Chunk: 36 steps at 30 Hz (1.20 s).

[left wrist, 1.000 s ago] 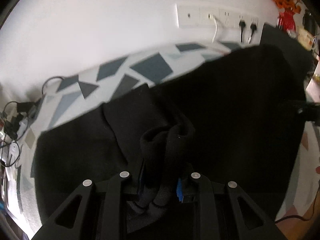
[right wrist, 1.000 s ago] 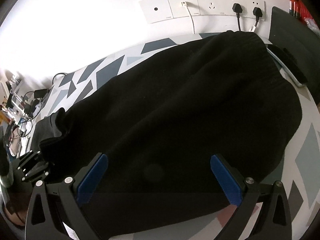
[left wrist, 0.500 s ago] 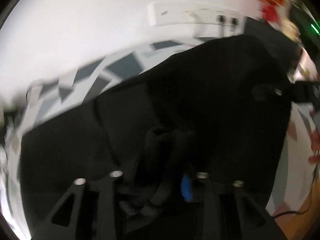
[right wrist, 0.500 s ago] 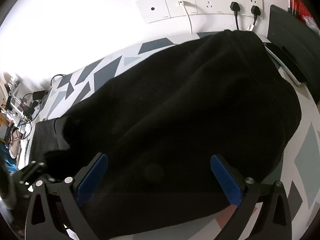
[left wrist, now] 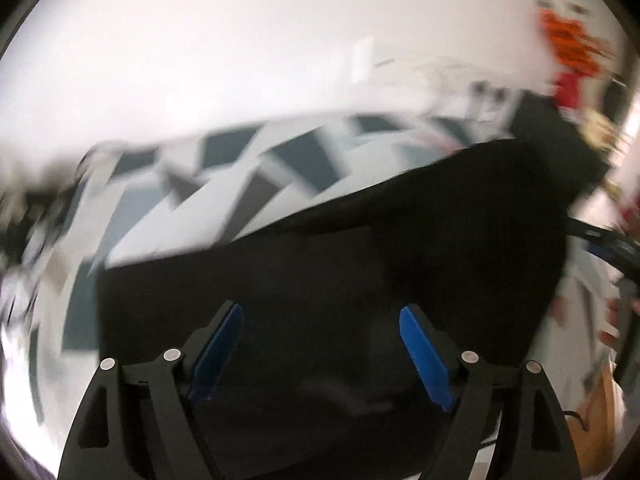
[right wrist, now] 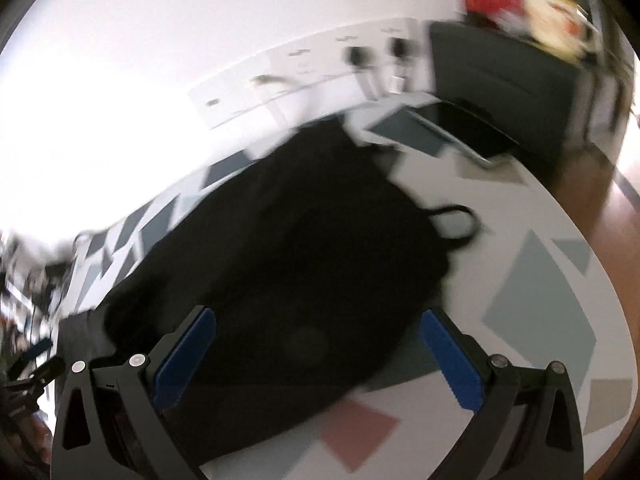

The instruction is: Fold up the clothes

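Black garment (left wrist: 360,280) lies spread on the patterned table (right wrist: 532,300), filling centre to 6 o'clock. Left gripper (left wrist: 320,344) and right gripper (right wrist: 320,352) hang above it, jaws spread, gripping nothing, likely positioning for a fold.

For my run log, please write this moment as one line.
left gripper: open, empty | right gripper: open, empty | black garment: on patterned table | views blurred

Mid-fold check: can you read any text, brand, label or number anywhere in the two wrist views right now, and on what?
None can be read.
Wall socket panel: any markings are blurred by motion.
Red and orange decoration: too blurred to tell whether it bears text.
Black garment: no label or print shows.
Patterned tablecloth: shapes only, no words.
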{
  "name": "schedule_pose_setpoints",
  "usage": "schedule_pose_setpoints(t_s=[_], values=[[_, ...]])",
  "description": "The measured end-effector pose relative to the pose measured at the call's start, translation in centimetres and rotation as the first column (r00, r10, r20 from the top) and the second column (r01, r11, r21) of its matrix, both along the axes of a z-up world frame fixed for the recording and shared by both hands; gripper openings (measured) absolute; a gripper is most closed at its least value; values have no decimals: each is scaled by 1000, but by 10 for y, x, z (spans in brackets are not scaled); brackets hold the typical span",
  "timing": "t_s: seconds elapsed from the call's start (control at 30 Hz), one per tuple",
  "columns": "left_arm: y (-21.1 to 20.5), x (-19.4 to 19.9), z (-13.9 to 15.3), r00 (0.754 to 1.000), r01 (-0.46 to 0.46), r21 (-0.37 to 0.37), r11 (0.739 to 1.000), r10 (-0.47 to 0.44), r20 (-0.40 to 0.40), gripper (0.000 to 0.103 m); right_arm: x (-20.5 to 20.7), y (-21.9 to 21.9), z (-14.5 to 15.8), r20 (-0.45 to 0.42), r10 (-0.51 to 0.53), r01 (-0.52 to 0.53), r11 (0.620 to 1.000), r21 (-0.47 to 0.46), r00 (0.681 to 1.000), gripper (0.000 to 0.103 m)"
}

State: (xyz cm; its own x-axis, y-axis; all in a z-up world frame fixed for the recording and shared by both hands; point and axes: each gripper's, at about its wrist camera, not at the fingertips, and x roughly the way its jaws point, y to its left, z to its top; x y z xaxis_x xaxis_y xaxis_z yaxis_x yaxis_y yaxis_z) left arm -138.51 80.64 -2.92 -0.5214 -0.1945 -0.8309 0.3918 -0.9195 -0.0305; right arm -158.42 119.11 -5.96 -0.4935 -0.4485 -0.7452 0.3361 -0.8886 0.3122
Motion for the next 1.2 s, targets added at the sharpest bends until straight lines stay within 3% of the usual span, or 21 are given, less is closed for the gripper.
schedule_pose_setpoints(t_s=[0.13,0.3,0.4,0.5,0.7,0.9,1.2], values=[[-35,17,-17,986,-152,-10,988,152,70,81,-18,26,-15,61,-54,58,996,-72,997,103],[-54,24,-47,960,-221,24,975,213,179,81,-35,23,-31,119,-9,23,992,-122,993,103],[-54,20,-57,951,-227,4,974,221,219,82,-44,9,-39,126,29,-14,994,-112,992,103],[-51,21,-57,942,-248,-9,969,243,232,85,-52,-3,-45,129,57,-46,995,-91,990,103],[-58,28,-62,928,-326,56,944,308,208,88,-62,-14,-50,114,87,-82,995,-50,990,103],[-53,30,-60,919,-346,45,937,329,219,89,-63,-16,-50,125,90,-86,996,-37,988,103],[-52,23,-61,897,-378,8,926,364,250,89,-65,-1,-52,147,22,1,988,-154,989,103]])
